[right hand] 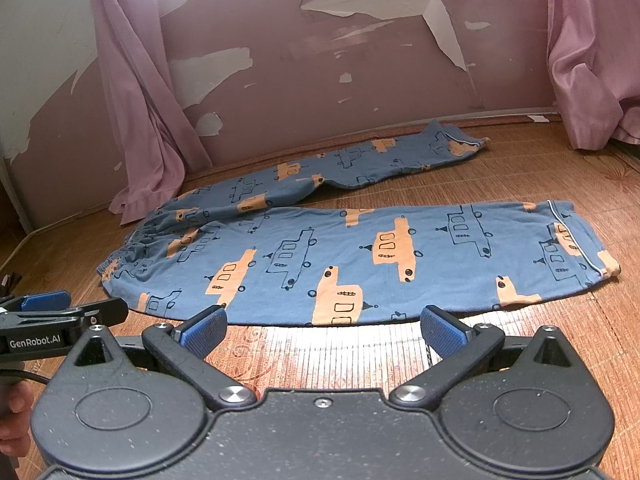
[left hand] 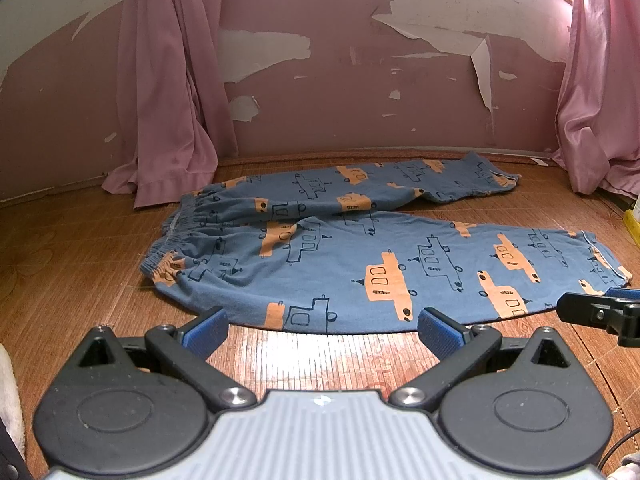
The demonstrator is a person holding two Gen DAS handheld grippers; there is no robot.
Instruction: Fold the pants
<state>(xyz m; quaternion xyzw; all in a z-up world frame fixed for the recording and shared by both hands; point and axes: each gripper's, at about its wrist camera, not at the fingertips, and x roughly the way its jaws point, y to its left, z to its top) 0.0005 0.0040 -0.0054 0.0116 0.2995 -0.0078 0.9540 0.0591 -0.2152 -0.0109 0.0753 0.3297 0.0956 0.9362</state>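
Blue cotton pants point(left hand: 352, 256), printed with orange and outlined boats, lying flat on a woven mat floor point(left hand: 80, 280) in the left wrist view. Spreading in a V: waistband point(left hand: 176, 240) bunching at the left, near leg stretching right toward its cuff point(left hand: 600, 264), far leg angling back toward the wall. Left gripper point(left hand: 322, 326) hovering low above bare mat just short of the near leg's lower edge, blue-padded fingers point(left hand: 208, 330) spread wide apart and holding nothing. Right gripper point(left hand: 600, 308) poking in from the right edge near the cuff, seen side-on, with spread of its tips not readable from this angle. Pink curtains point(left hand: 172, 100) hanging at both sides, pooling on the mat. Peeling pink wall point(left hand: 360, 100) standing behind, showing white patches.

Switching to the right wrist view: same pants point(right hand: 360, 260) lying ahead, near leg running across the frame, cuff point(right hand: 580, 248) with pale piping at the right, waistband point(right hand: 132, 244) at the left. Right gripper point(right hand: 322, 326) hanging over the mat just before the garment's near edge, blue fingers point(right hand: 444, 330) gaping wide, gripping nothing. Left gripper point(right hand: 72, 312) reaching in from the left beside the waistband end, black body lettered in white. Part of a hand point(right hand: 14, 412) showing at the lower left edge.
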